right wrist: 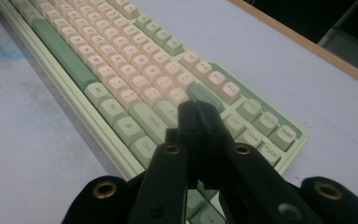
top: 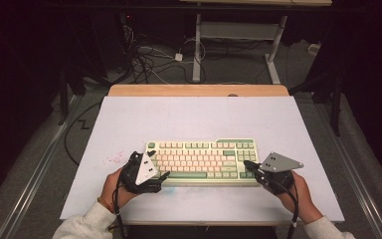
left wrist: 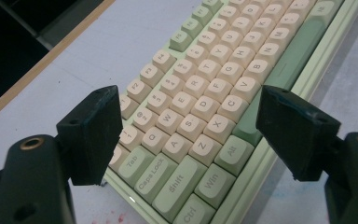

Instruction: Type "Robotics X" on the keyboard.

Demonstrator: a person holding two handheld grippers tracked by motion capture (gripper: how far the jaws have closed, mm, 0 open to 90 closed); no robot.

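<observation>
A pale green keyboard [top: 204,159] with cream and green keys lies near the front of the white board. My left gripper [top: 162,176] is at its front left corner. In the left gripper view the keyboard [left wrist: 200,107] lies below the left gripper [left wrist: 189,98], whose jaws stand wide open over the Tab-to-Alt keys and hold nothing. My right gripper [top: 249,165] is at the keyboard's front right corner. In the right gripper view the right gripper [right wrist: 196,109] has its jaws pressed together, nothing between them, tips just above the keys of the keyboard [right wrist: 121,70] near the right Shift.
The white board [top: 189,119] covers a wooden table whose far edge [top: 199,90] shows behind it. Pink specks [top: 112,160] mark the board left of the keyboard. Cables [top: 149,59] and a desk frame [top: 197,50] stand on the floor beyond.
</observation>
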